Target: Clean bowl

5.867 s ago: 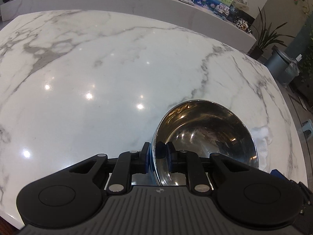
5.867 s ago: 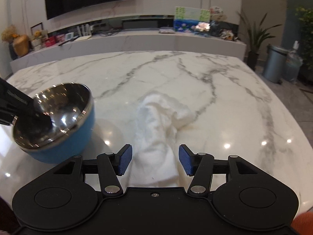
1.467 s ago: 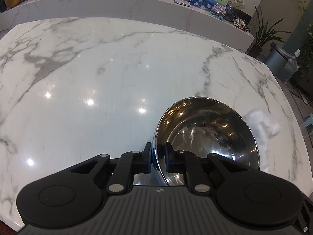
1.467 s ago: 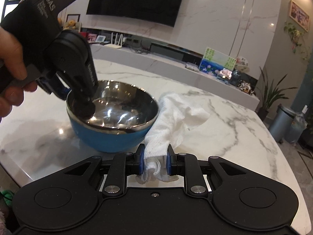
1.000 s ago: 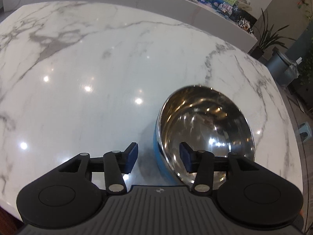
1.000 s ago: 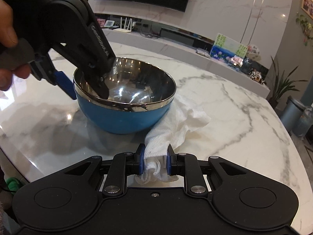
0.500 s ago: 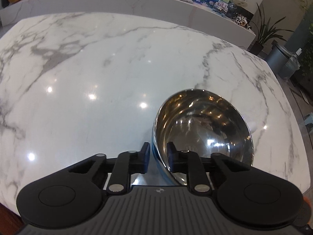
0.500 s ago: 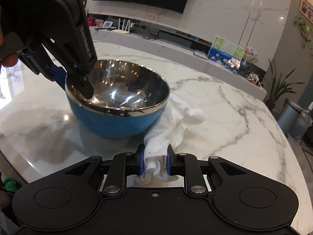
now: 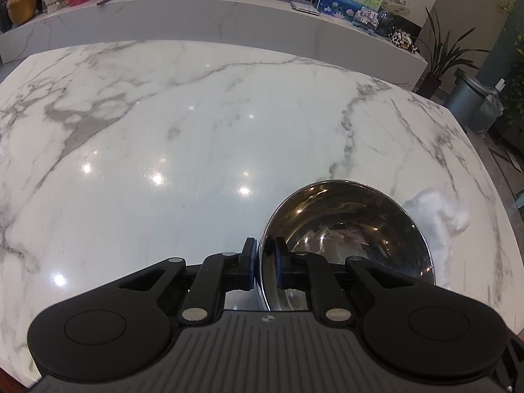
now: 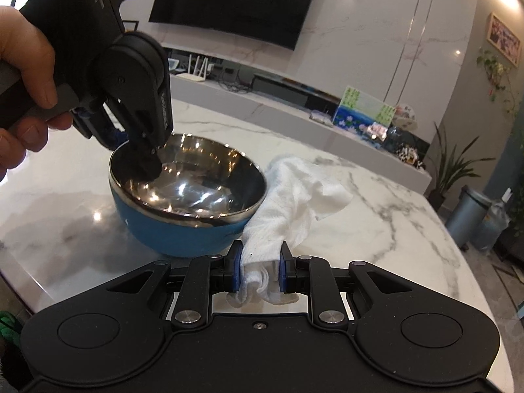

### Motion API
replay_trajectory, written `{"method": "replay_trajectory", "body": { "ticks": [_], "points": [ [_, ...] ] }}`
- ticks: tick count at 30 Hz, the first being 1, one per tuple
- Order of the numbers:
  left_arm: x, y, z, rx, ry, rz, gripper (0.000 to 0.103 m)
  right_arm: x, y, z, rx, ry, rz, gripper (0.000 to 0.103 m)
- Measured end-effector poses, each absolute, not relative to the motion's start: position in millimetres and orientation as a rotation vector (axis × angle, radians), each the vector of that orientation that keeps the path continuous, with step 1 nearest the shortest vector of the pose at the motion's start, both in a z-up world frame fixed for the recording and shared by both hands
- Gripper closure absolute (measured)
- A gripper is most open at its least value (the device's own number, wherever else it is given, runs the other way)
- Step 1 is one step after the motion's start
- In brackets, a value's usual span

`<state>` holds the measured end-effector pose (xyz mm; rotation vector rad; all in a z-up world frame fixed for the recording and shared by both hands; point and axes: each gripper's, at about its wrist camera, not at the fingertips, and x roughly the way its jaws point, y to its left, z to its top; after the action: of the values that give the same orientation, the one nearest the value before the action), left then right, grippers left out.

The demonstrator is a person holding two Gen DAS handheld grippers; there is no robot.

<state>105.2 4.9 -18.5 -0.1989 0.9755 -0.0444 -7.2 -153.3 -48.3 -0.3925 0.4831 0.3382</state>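
Observation:
A bowl point(image 10: 186, 209) with a blue outside and a shiny steel inside stands on the marble table point(image 10: 376, 229); it also shows in the left wrist view point(image 9: 347, 239). My left gripper point(image 9: 263, 265) is shut on the bowl's near rim, one finger inside and one outside; it shows in the right wrist view point(image 10: 137, 150) at the bowl's left rim. My right gripper point(image 10: 260, 268) is shut on a white cloth point(image 10: 288, 203), which trails on the table to the right of the bowl and touches its side. The cloth shows right of the bowl in the left wrist view point(image 9: 439, 209).
The marble table point(image 9: 163, 131) spreads wide to the left and behind the bowl. Its right edge point(image 9: 491, 180) is near the cloth. A low marble shelf point(image 9: 229, 23) with small items runs behind. A bin point(image 10: 468, 216) and a plant point(image 10: 452, 160) stand on the floor at right.
My left gripper opened a second ago, then shut again on the bowl's rim. The bowl shifted a little left and away. My right gripper kept hold of the cloth.

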Motion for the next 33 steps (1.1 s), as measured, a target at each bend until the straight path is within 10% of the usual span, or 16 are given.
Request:
{"method": "replay_trajectory", "body": {
  "ticks": [9,15,23,33],
  "points": [
    [97,14,-27,-0.275,1.021,-0.023,0.062,-4,-146,-60,-0.419,0.569,0.382,0.084],
    [89,14,-27,-0.291,1.052,-0.024,0.059,-3,-145,-62,-0.424,0.581,0.386,0.084],
    [90,8,-26,-0.234,1.053,-0.03,0.085,-4,-148,-57,-0.424,0.574,0.379,0.084],
    [105,5,-20,-0.187,1.003,-0.032,0.093,-12,-158,-42,-0.411,0.451,0.312,0.084]
  ]
}}
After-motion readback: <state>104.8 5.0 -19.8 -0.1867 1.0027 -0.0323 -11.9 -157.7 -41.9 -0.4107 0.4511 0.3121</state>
